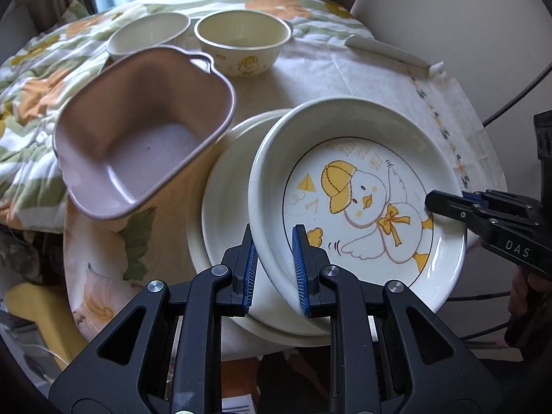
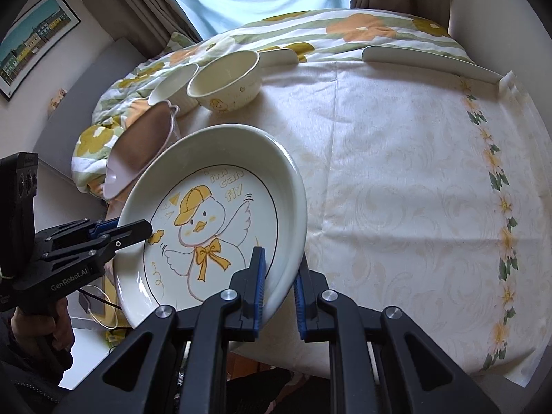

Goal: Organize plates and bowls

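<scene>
Roughly, left to right:

Pink dish: a glossy mauve-pink, squarish ceramic dish with small lug handles [image 1: 145, 138] sits tilted at the left, on the flowered quilt [image 1: 38, 79], its near corner just beside the plates.

Ribbed cup: a small cream ceramic cup with fluted sides [image 1: 148, 36] stands upright behind the pink dish.

Cartoon bowl: a round cream ceramic bowl with a small yellow-haired figure printed on its side [image 1: 241, 39] stands just right of the ribbed cup, nearly touching it.

Plain plate: a cream round ceramic plate [image 1: 224, 207] lies on the pale patterned tablecloth [image 2: 396, 172], partly under the duck plate.

Duck plate: a deep cream round ceramic plate printed with a yellow-capped duckling [image 1: 362, 186] is held tilted over the plain plate, raised on its right side.

Left gripper [image 1: 274, 265]: clamped on the duck plate's near-left rim, one blue pad inside, one outside.

Right gripper [image 2: 277, 293]: clamped on the opposite rim in the same way.

White strip: a long pale flat piece [image 1: 386, 50] lies at the table's far right edge.
</scene>
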